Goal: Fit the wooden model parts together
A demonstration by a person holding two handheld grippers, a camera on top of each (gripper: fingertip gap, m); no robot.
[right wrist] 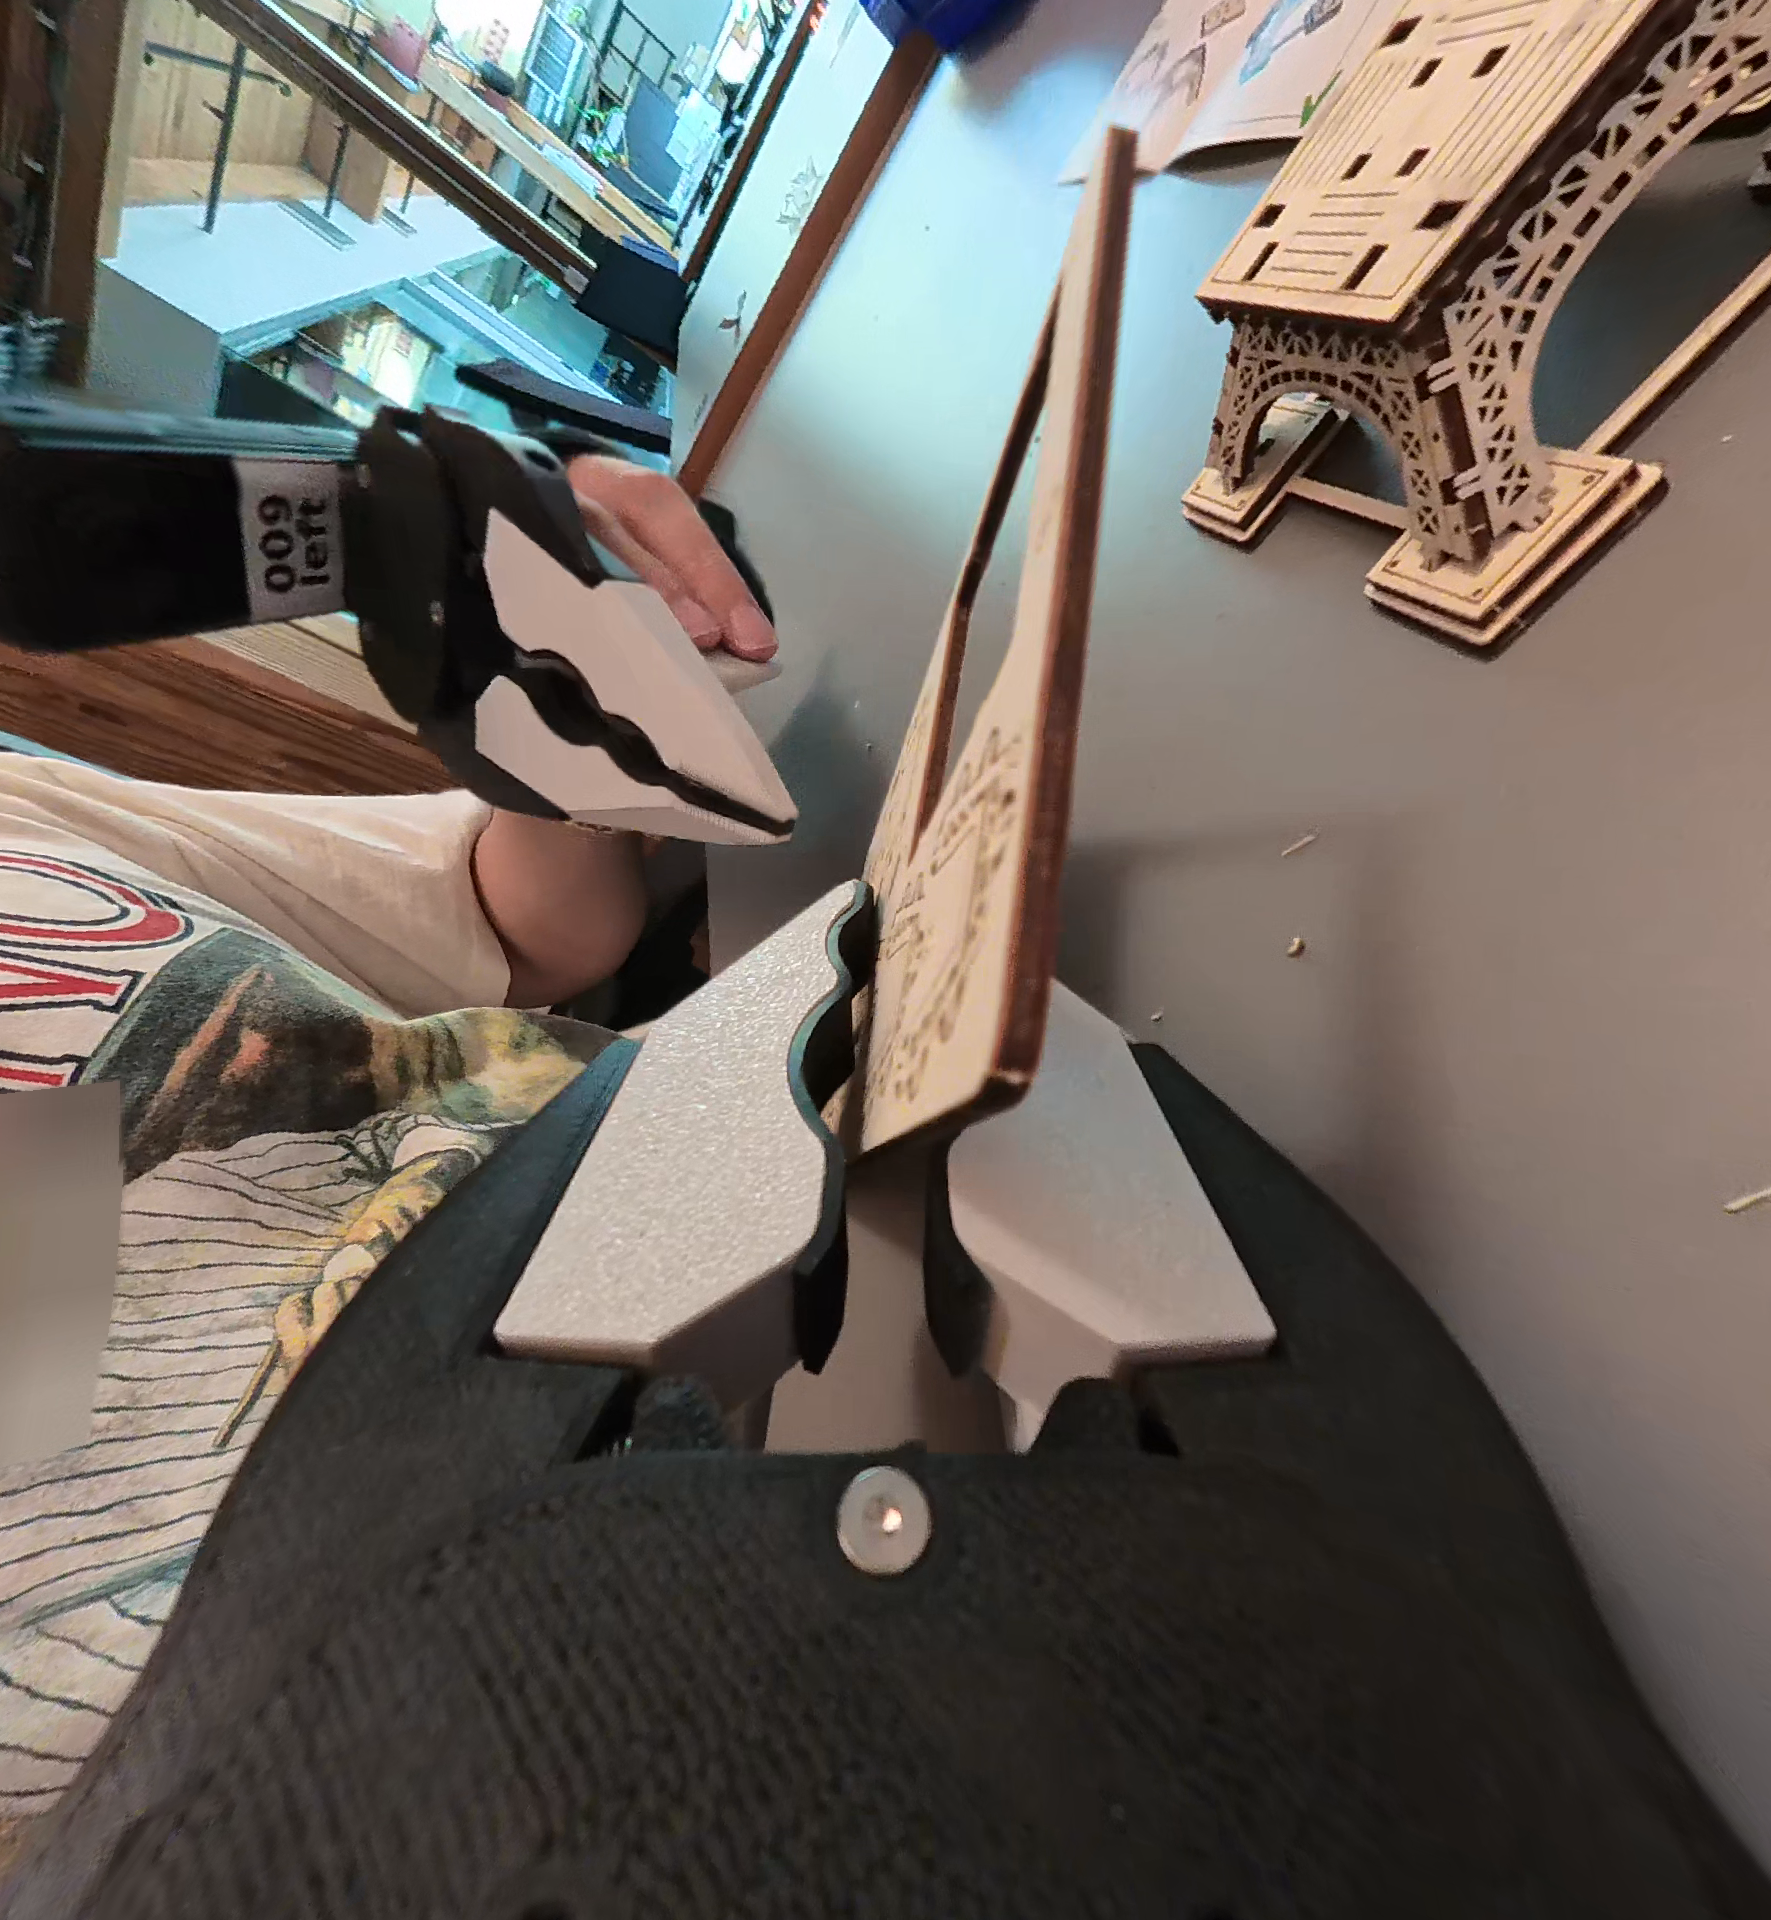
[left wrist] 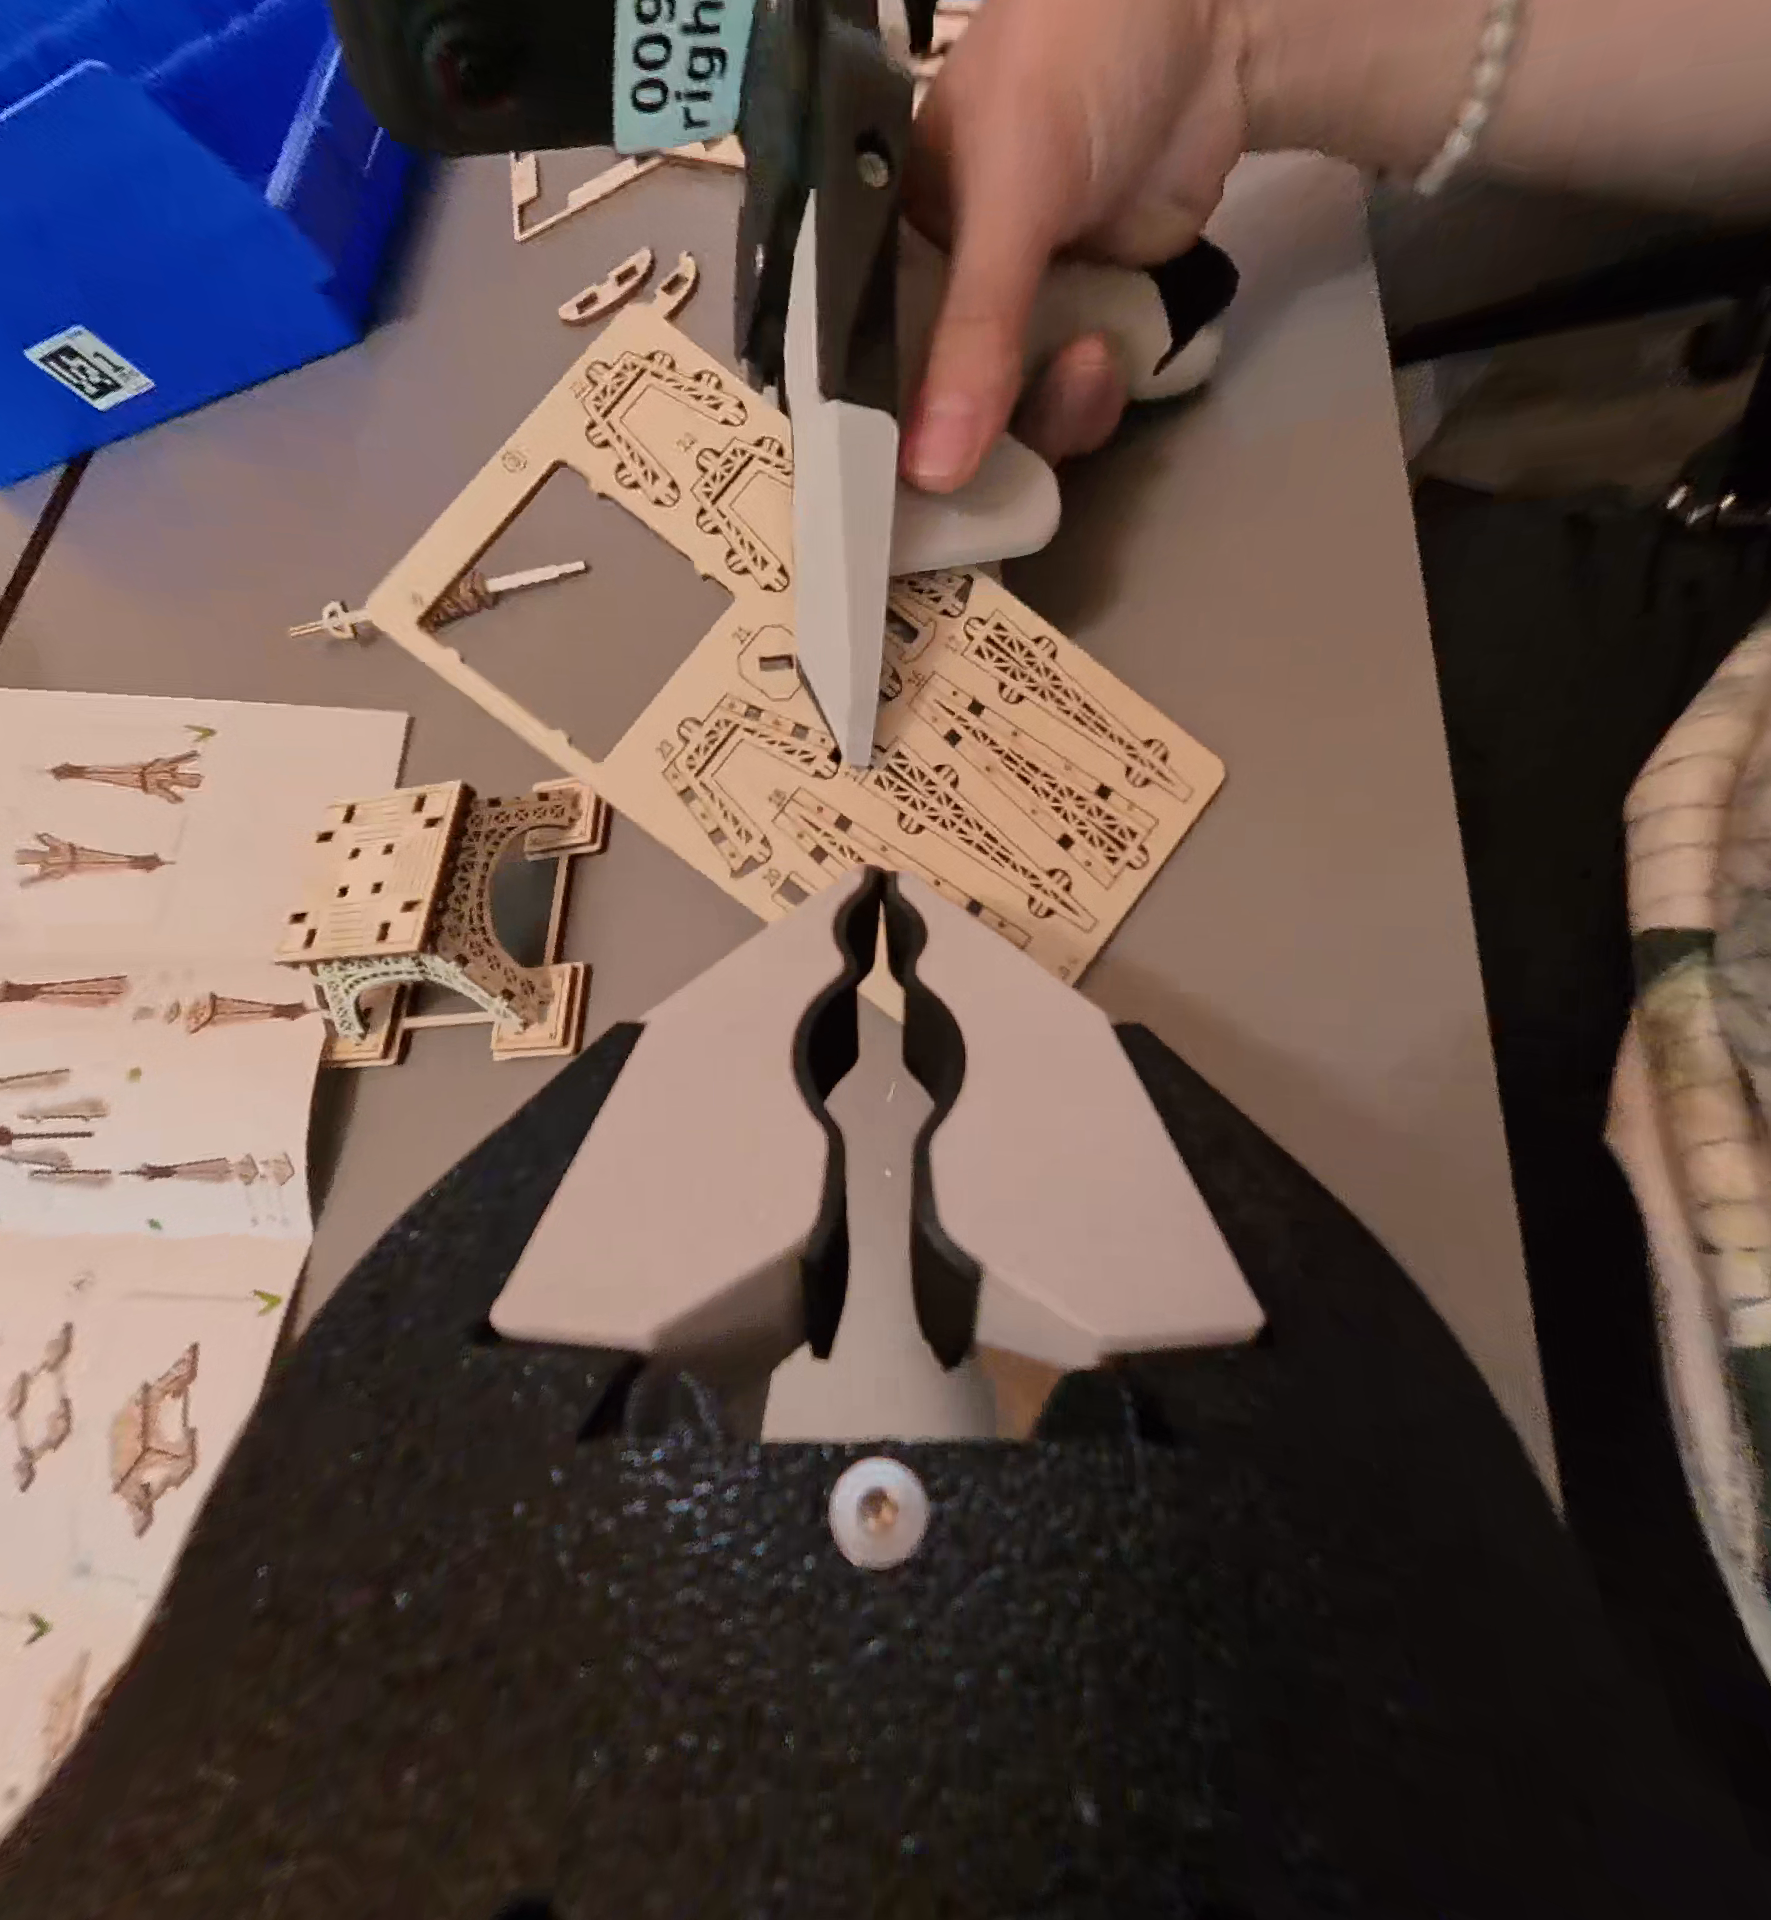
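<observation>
On the counter [left wrist: 1276, 623]: tower base [left wrist: 445, 914] stands built, four latticed legs under a slotted square deck, nothing fitted on top yet.
Done so far: I'd say only the lowest storey; a large window in the wooden sheet [left wrist: 1016, 748] is empty, so some parts are out.
Left to do: most lattice parts are uncut in the sheet, and a thin spire piece [left wrist: 335, 621] lies loose at the sheet's far corner, so well under halfway by my reckoning.
Right claw [left wrist: 853, 764]: narrow, pinching the sheet near its middle. From its own camera the sheet looks tipped up on edge off the counter.
Left claw [left wrist: 879, 883]: pressed shut on nothing, its tips just beside the sheet's near edge, not touching it.
Around: a picture instruction sheet [left wrist: 81, 987] under the base's left side, blue bin [left wrist: 133, 260] at the far left, two small curved offcuts [left wrist: 616, 286] beyond the sheet.
In the way: little. The base sits near the sheet, so a swing could knock it.
</observation>
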